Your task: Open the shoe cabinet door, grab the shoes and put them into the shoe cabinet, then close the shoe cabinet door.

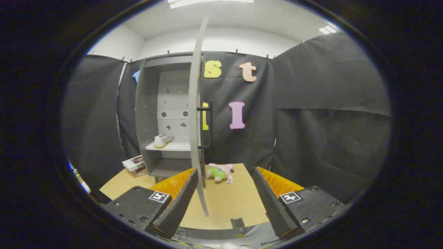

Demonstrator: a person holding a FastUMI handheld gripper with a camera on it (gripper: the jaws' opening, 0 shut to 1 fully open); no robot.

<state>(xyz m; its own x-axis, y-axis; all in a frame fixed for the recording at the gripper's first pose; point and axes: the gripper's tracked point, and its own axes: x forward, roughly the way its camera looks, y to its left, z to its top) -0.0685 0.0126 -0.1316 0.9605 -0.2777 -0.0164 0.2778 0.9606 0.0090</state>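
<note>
Shoe cabinet (148, 114) stood beyond the gripper (225, 180), its door (195, 114) swung open edge-on toward the fingers. One shoe (162, 140) rested on the shelf (173, 147). The fingers were spread, holding nothing. By that layout, only closing the door remained.

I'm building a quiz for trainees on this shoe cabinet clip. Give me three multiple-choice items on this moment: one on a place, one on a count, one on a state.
1. Where is the shoe?
A. on the cabinet's middle shelf
B. on the table by the plush toy
C. between the fingers

2. How many shoes sit in the shoe cabinet?
A. none
B. one
C. three

3. How does the cabinet door stand?
A. shut
B. swung open, edge-on to the camera
C. taken off

Key: 1 A, it rests on the shelf. 2 B, a single shoe shows inside. 3 B, the door's thin edge faces the open gripper, handle to its side.
</note>
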